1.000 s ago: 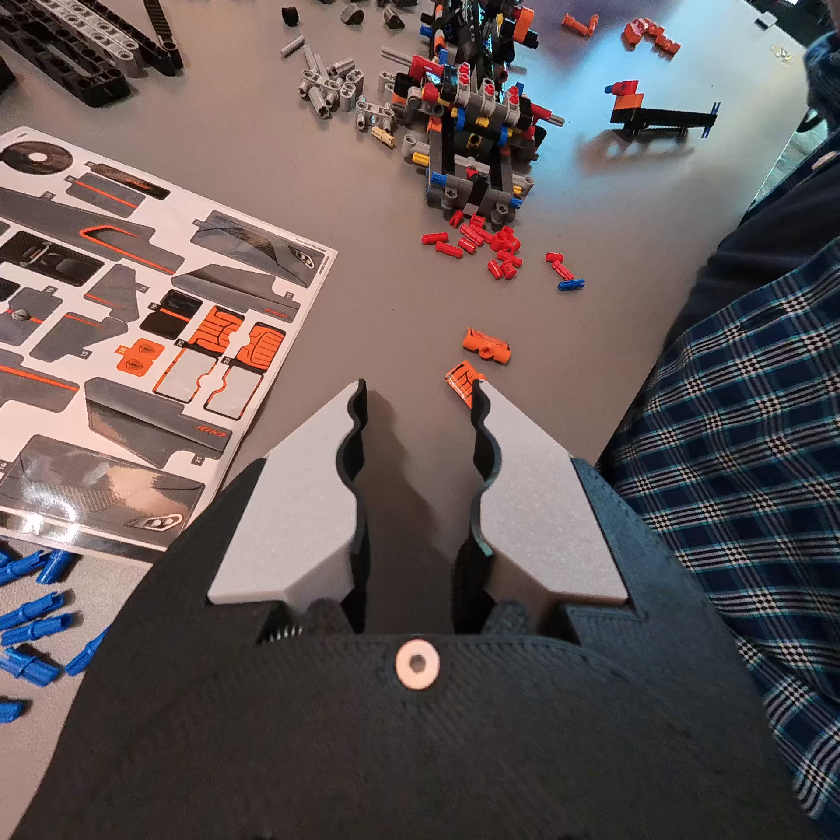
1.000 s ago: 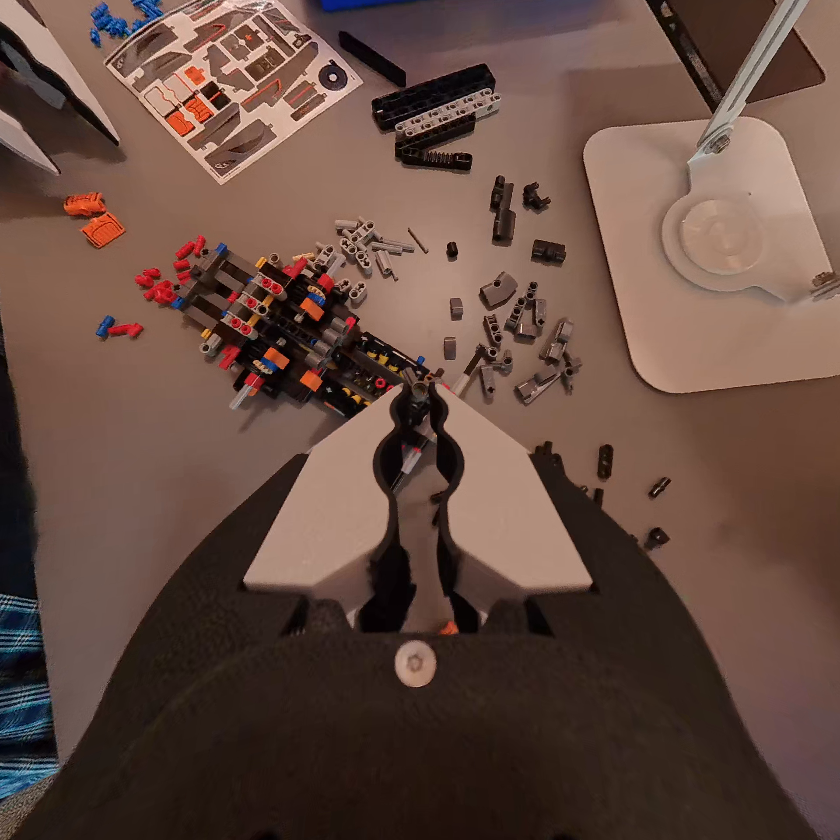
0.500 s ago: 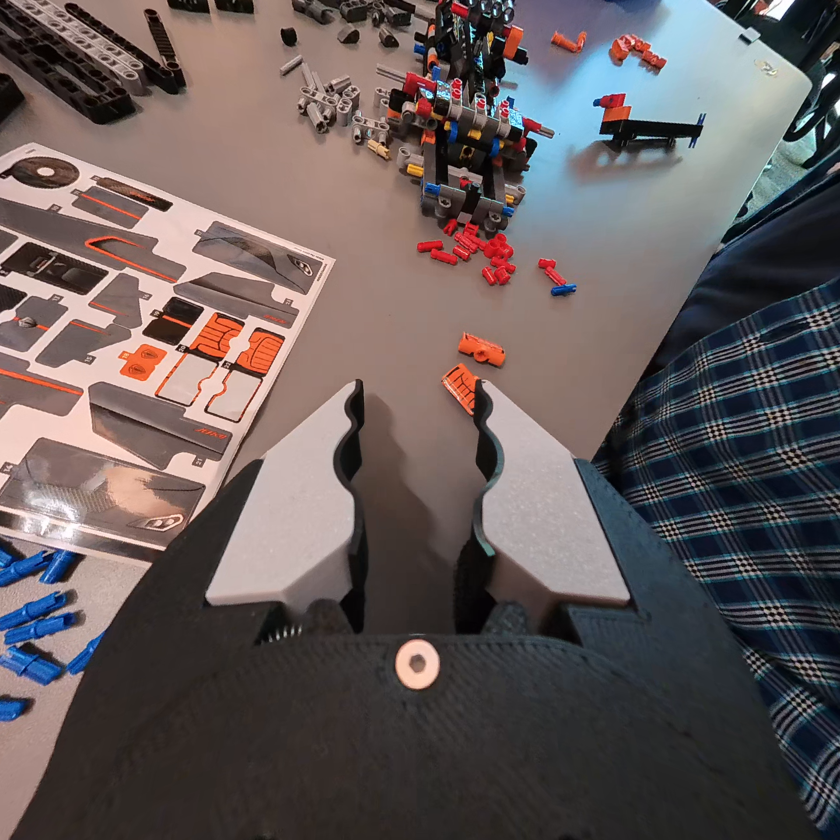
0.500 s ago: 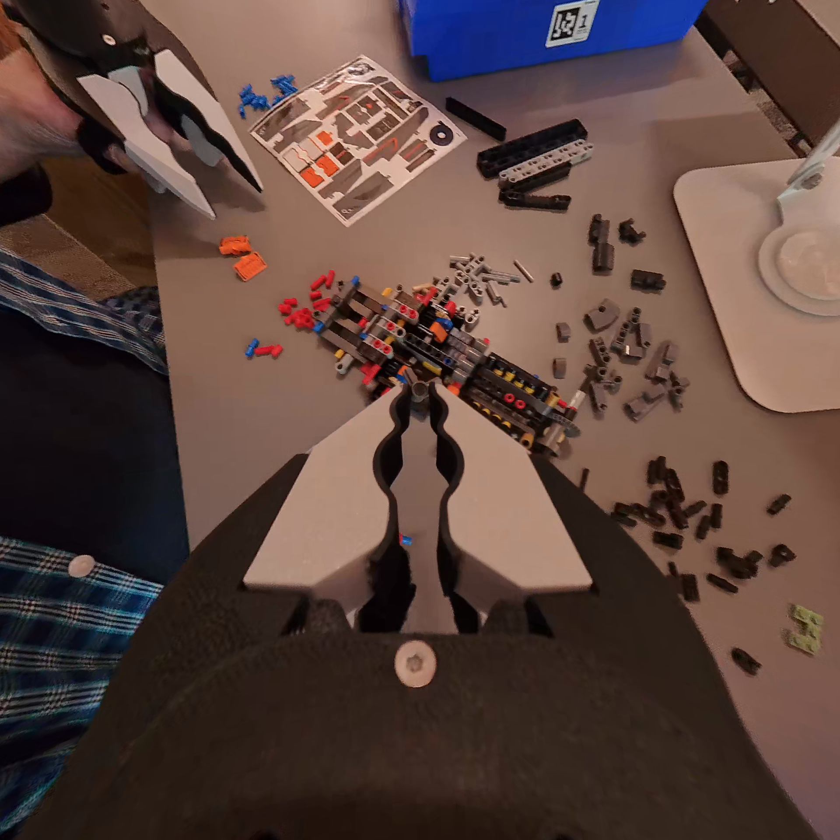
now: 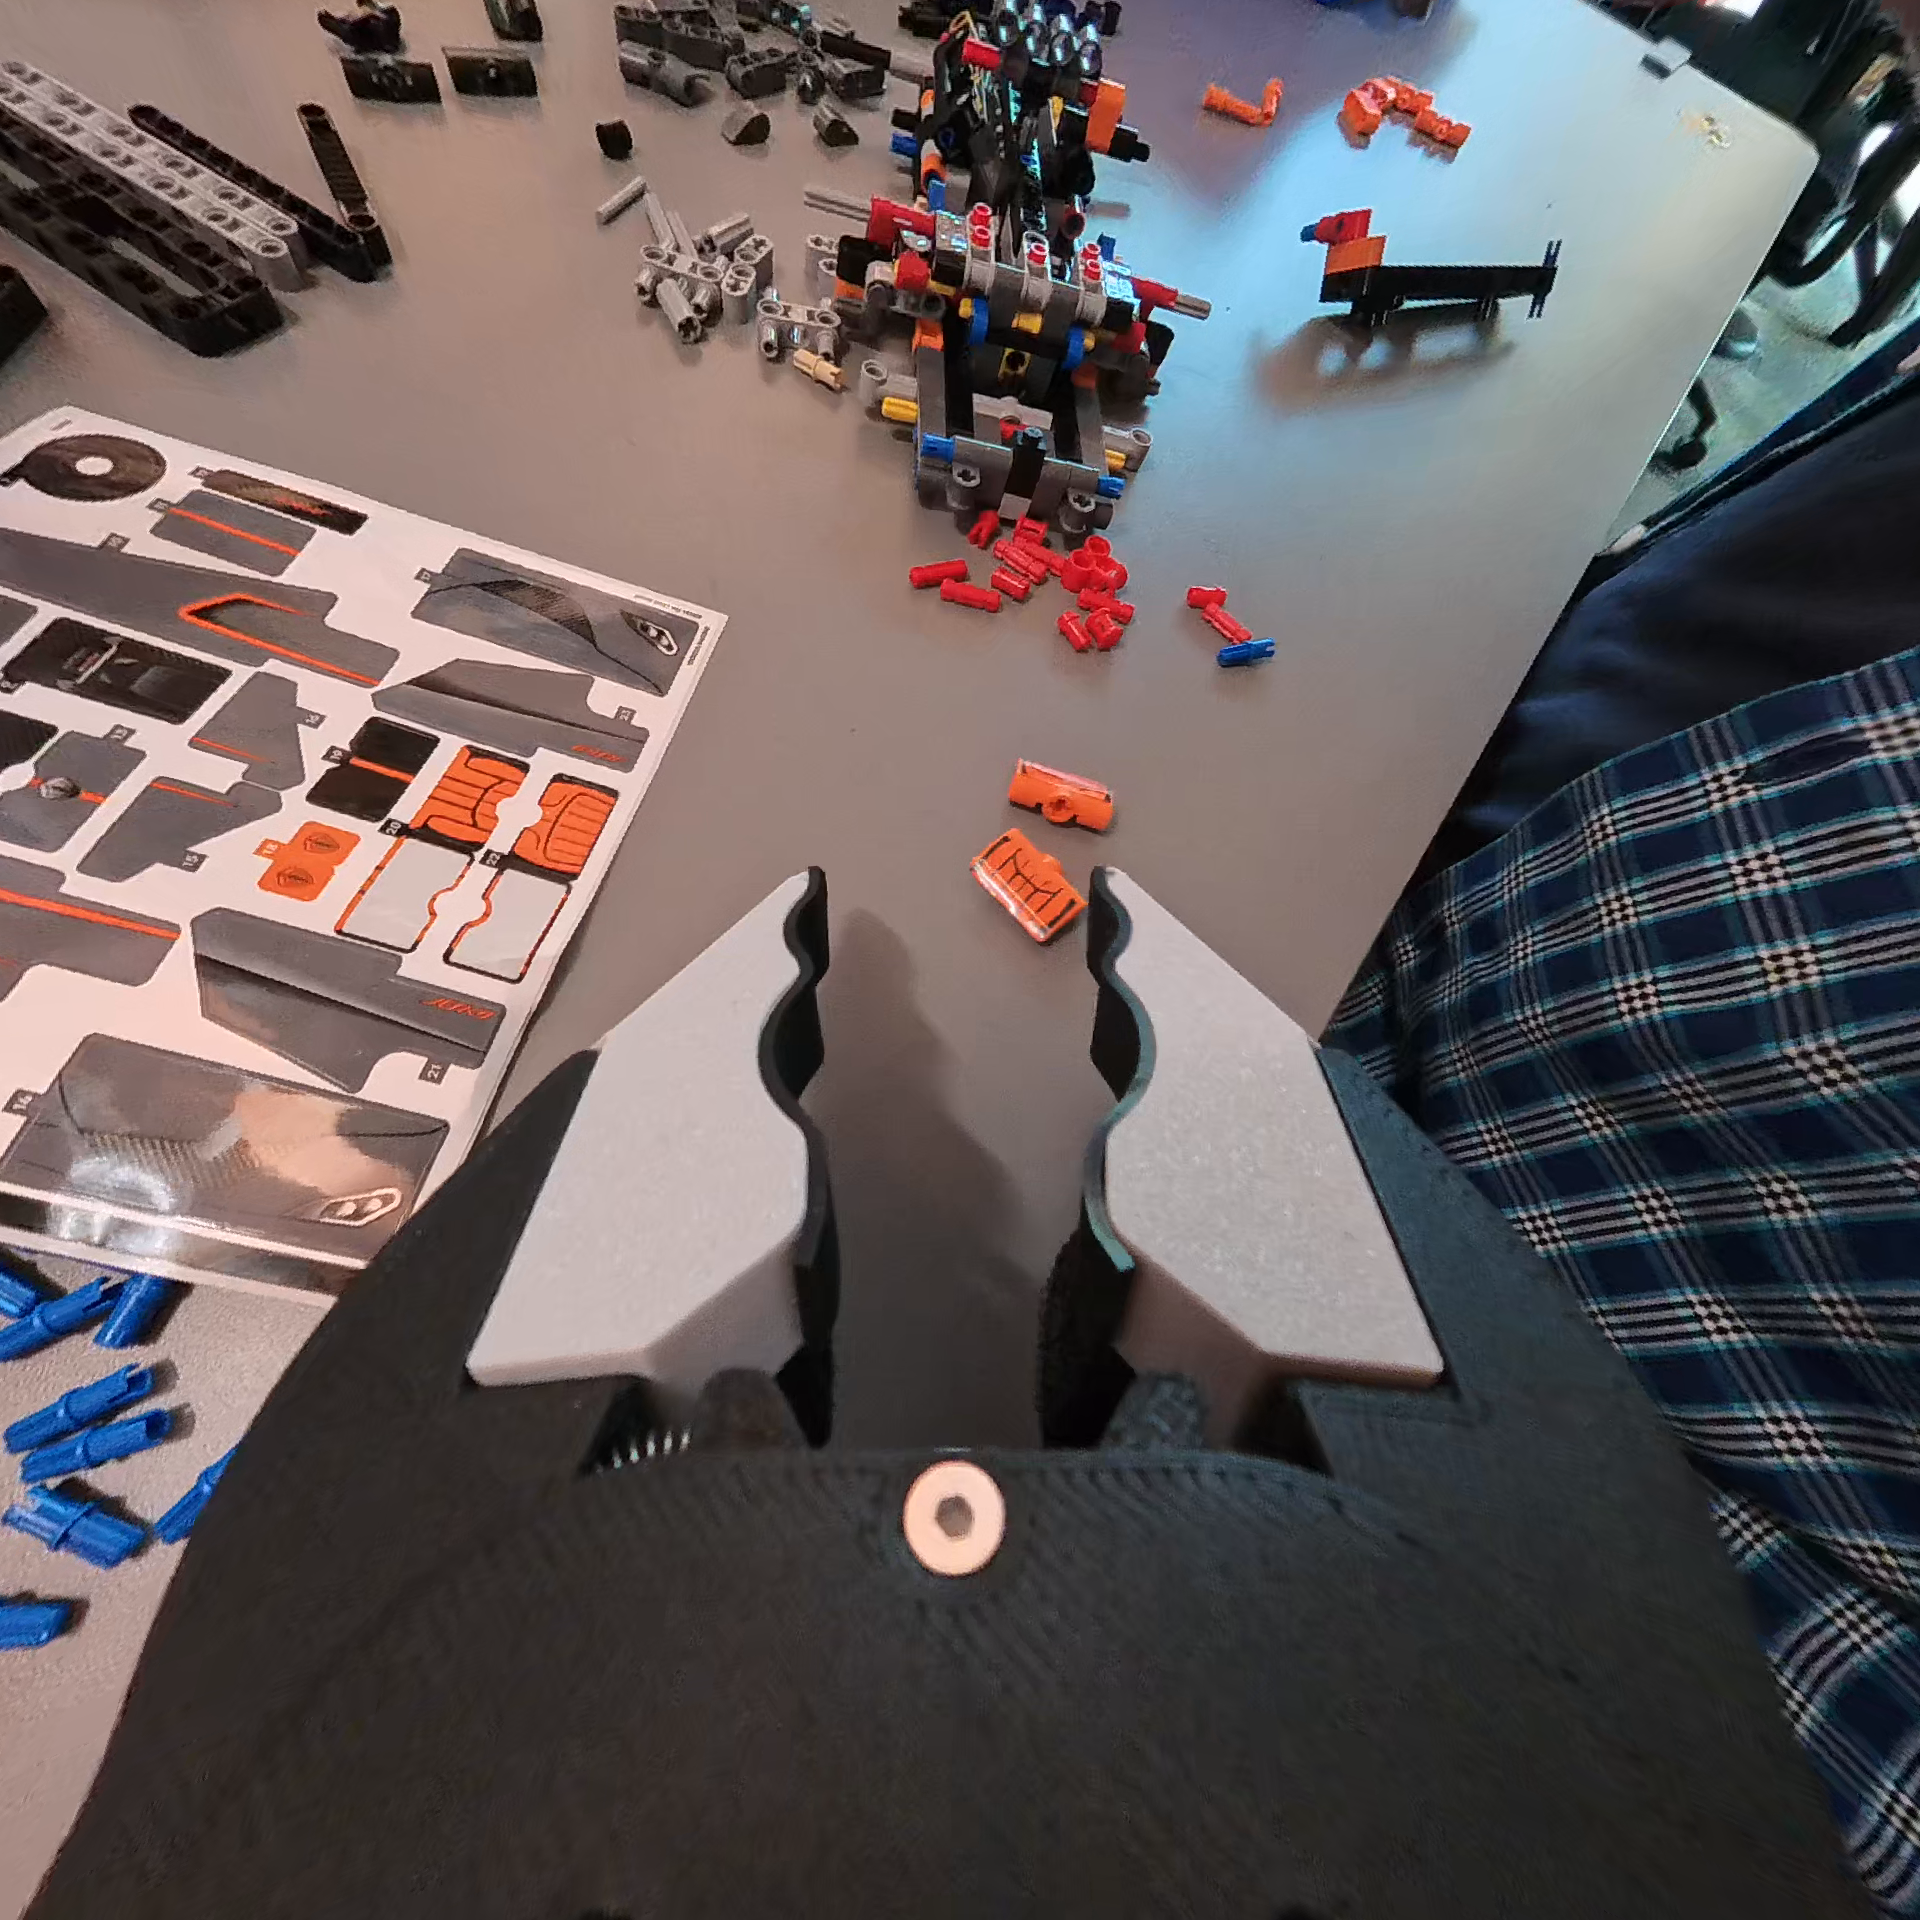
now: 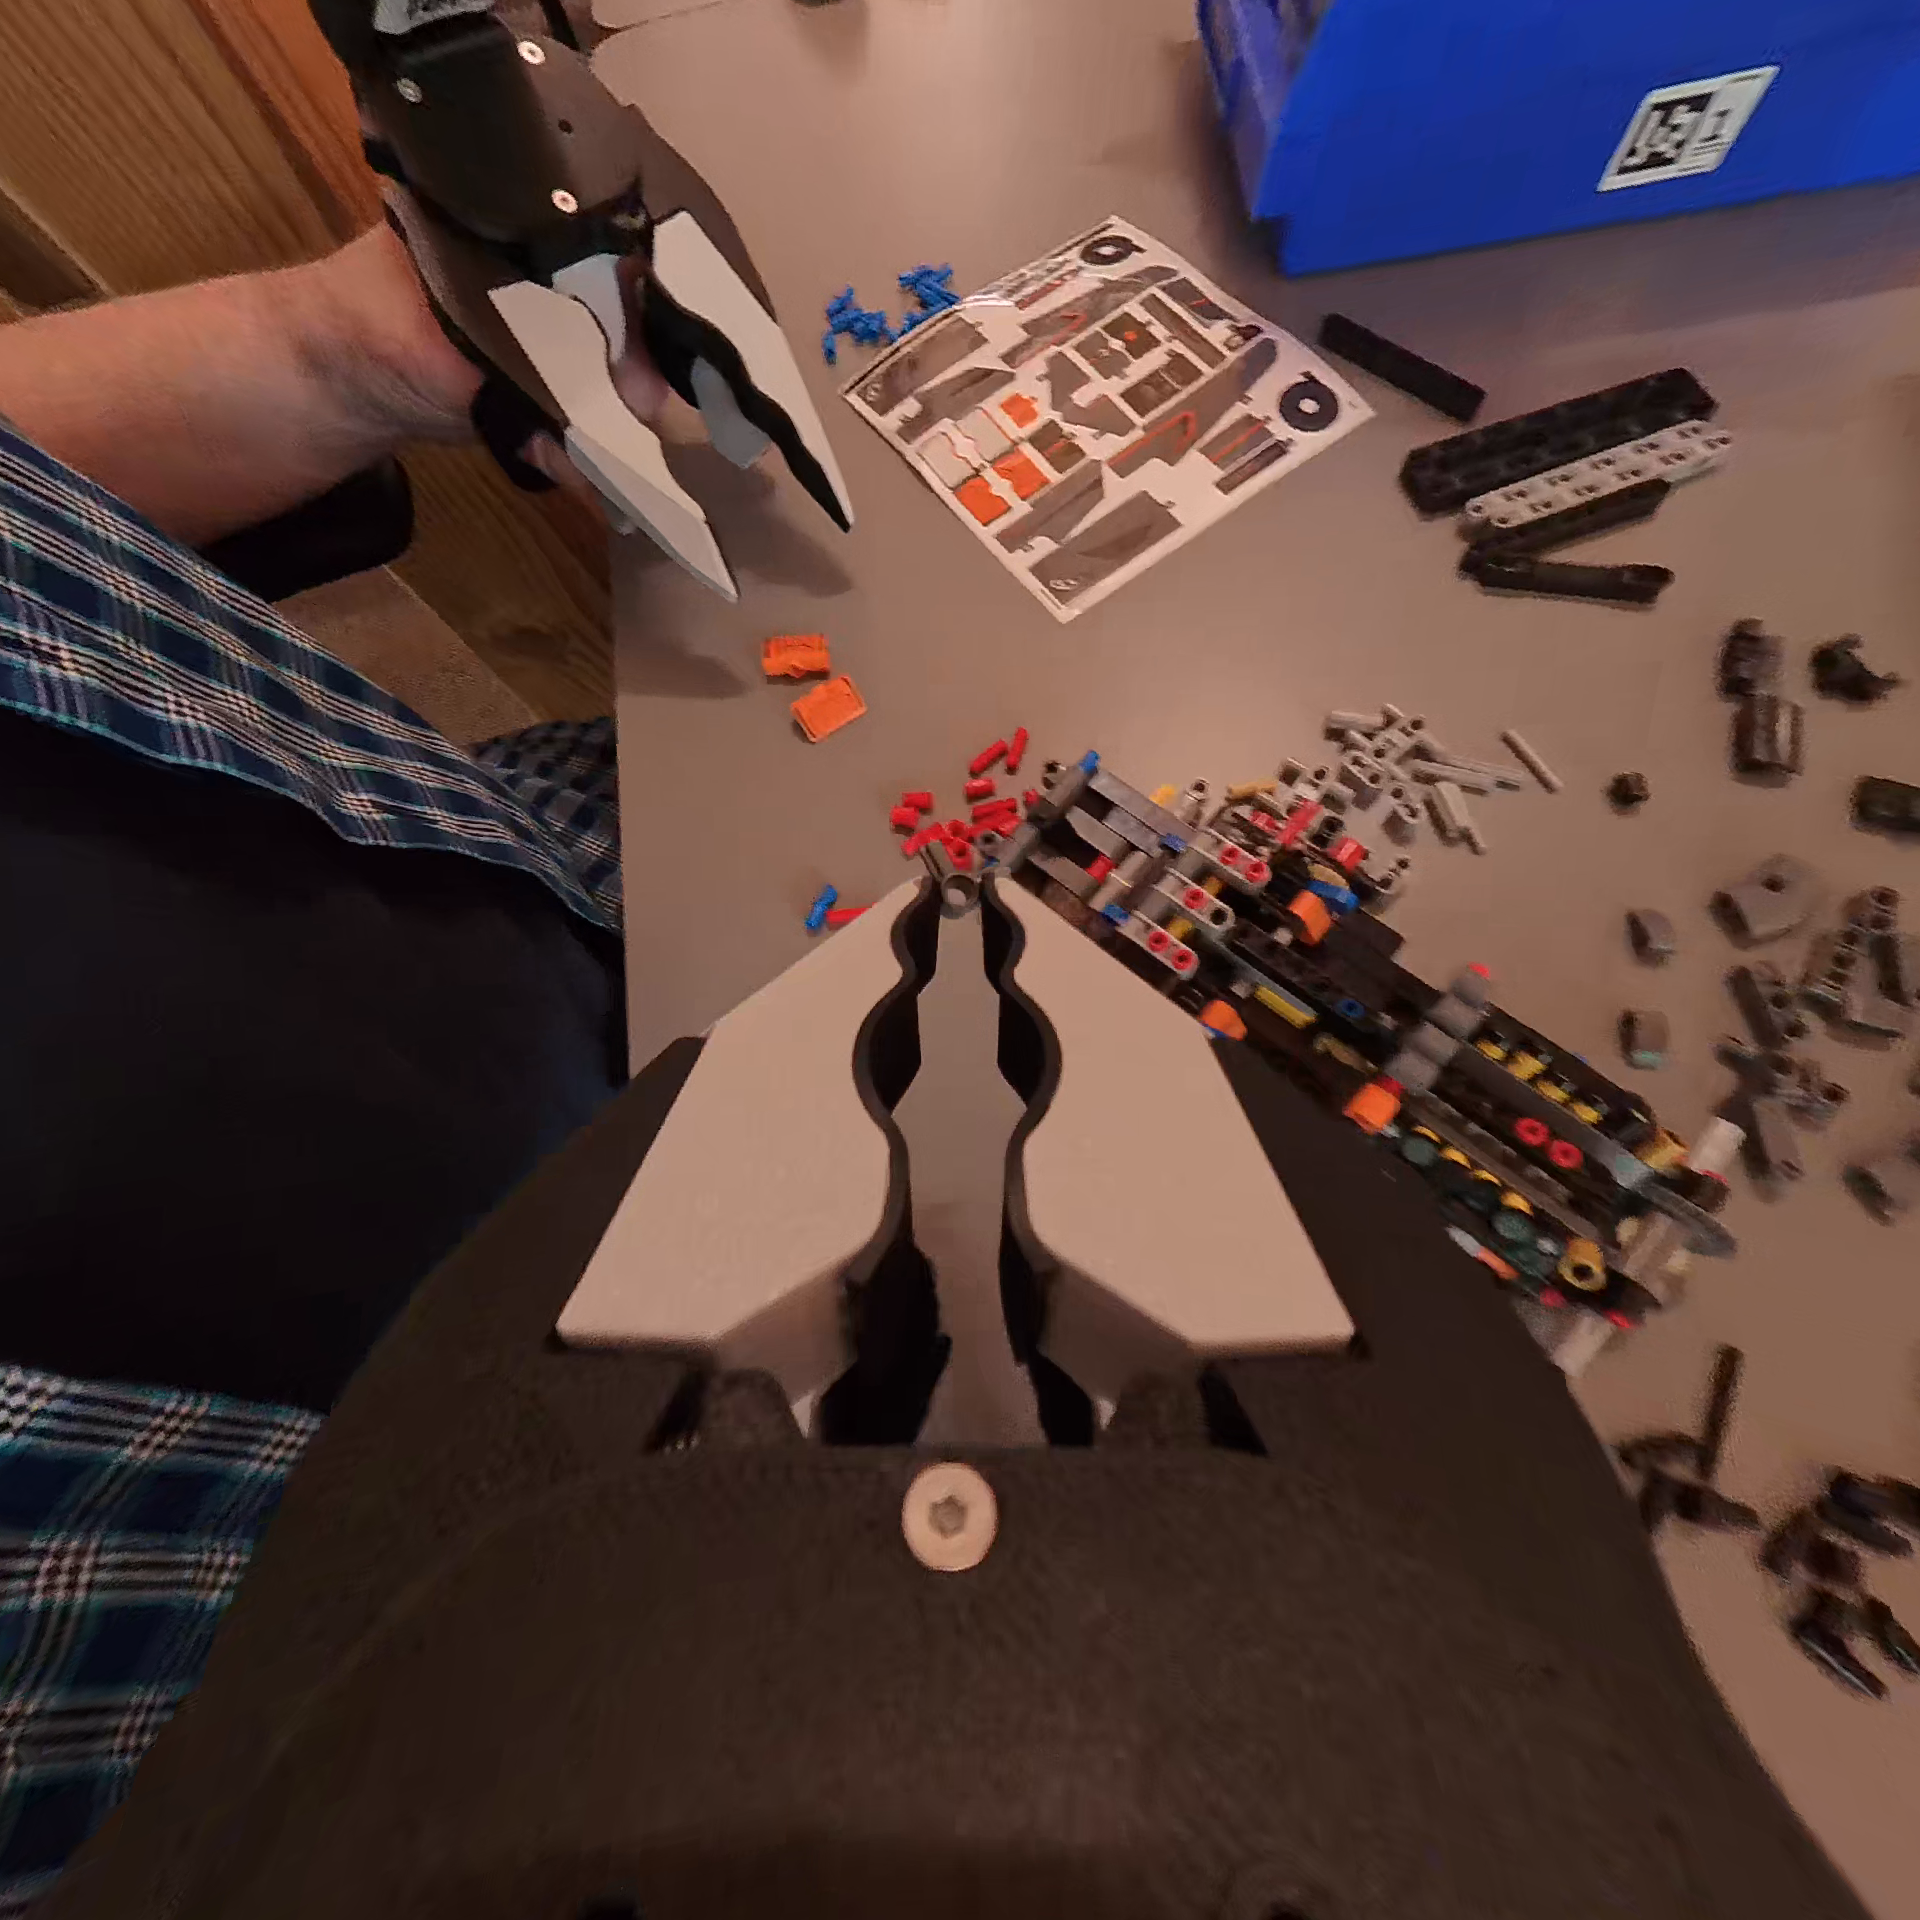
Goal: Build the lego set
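The half-built model (image 5: 1023, 312) of black, grey, red and blue pieces lies on the grey table (image 5: 727, 499); it also shows in the right wrist view (image 6: 1299, 997). My right gripper (image 6: 958, 888) is shut on a small grey connector piece (image 6: 958, 891) and holds it above the table near the model's left end. My left gripper (image 5: 956, 883) is open and empty, above the table edge, close to two orange pieces (image 5: 1029, 883). The left gripper also shows in the right wrist view (image 6: 769, 540), held by a hand.
A sticker sheet (image 5: 270, 831) lies left. Blue pins (image 5: 83, 1423) sit by its near corner, red pins (image 5: 1049, 592) by the model. Black and grey beams (image 5: 156, 229) lie far left, a small black-and-orange assembly (image 5: 1423, 270) far right. A blue bin (image 6: 1558, 114) stands behind. A plaid sleeve (image 5: 1683, 1039) is right. The grippers' ends are close to 20 cm from one another.
My right gripper has pulled back and swung left along the model with the grey piece in it. My left gripper has risen slightly and stays open.
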Action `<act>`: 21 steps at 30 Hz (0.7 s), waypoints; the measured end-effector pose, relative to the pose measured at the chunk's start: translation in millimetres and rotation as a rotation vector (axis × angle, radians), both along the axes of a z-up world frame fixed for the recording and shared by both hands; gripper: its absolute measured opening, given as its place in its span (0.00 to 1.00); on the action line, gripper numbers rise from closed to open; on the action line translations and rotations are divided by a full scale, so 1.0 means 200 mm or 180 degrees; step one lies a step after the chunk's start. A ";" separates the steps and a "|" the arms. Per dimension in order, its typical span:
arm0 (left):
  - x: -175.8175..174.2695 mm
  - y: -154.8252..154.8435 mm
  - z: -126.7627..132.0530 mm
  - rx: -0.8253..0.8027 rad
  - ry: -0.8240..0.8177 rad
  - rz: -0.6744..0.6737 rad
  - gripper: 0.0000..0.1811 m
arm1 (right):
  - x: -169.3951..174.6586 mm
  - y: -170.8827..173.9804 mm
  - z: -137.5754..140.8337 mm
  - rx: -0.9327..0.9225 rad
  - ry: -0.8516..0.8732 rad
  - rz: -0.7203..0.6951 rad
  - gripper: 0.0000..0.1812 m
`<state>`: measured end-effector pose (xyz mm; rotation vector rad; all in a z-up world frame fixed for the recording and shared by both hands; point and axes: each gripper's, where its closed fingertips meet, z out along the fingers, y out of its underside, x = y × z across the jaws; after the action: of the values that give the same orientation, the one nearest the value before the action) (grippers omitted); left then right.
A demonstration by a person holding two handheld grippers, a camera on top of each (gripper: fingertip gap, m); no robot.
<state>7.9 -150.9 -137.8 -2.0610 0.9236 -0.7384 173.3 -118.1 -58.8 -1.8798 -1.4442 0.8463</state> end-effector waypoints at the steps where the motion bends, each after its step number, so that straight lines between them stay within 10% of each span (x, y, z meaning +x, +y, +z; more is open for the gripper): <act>1: 0.00 0.00 0.00 0.0015 0.0019 -0.0015 0.28 | -0.02 -0.02 -0.01 -0.0013 0.0008 0.0031 0.03; 21: 0.12 -0.07 -0.08 0.0272 0.0697 -0.0409 0.28 | -0.45 -0.29 -0.35 0.0161 -0.0368 0.0798 0.03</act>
<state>32.5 -165.4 -153.8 -2.0496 1.1984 -0.5356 84.1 -176.5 -128.4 -1.7585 -1.7833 0.8180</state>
